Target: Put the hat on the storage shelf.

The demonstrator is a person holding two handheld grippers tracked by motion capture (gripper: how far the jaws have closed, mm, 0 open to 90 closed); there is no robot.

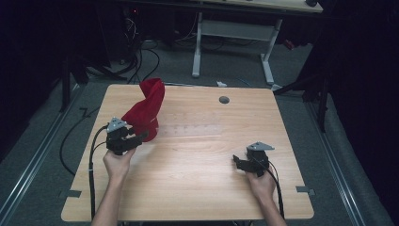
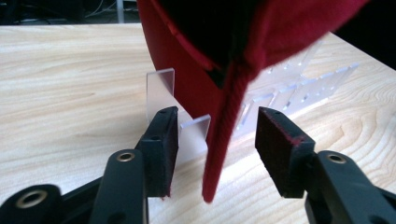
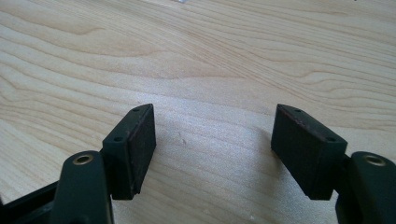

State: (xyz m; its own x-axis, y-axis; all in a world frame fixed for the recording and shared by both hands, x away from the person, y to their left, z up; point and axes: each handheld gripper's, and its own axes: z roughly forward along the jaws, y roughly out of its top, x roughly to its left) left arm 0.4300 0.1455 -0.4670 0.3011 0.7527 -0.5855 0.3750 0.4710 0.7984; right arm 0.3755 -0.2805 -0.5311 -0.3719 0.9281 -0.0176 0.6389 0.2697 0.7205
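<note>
We have the red cap (image 1: 143, 110) perched on the clear acrylic rack (image 2: 299, 88) just ahead of our left gripper (image 2: 212, 140), its crown up and its brim hanging down toward us. In the left gripper view the jaws stand spread, with the brim's edge dangling in the gap between them, touching neither pad as far as we can tell; a clear upright tab of the rack sits right beyond the left-hand jaw. So, as we judge it, the cap is resting on the rack rather than being gripped, and whether we are about to take it or have just let it go the pictures do not settle. Our right gripper (image 3: 212, 144) waits well apart from the cap, low over bare wooden table (image 3: 196, 60), its jaws spread too and nothing between them. What seems left is the hold on the brim itself: the left jaws would need to close on that edge before the cap can be lifted or shifted, and the right gripper has yet to join in.
</note>
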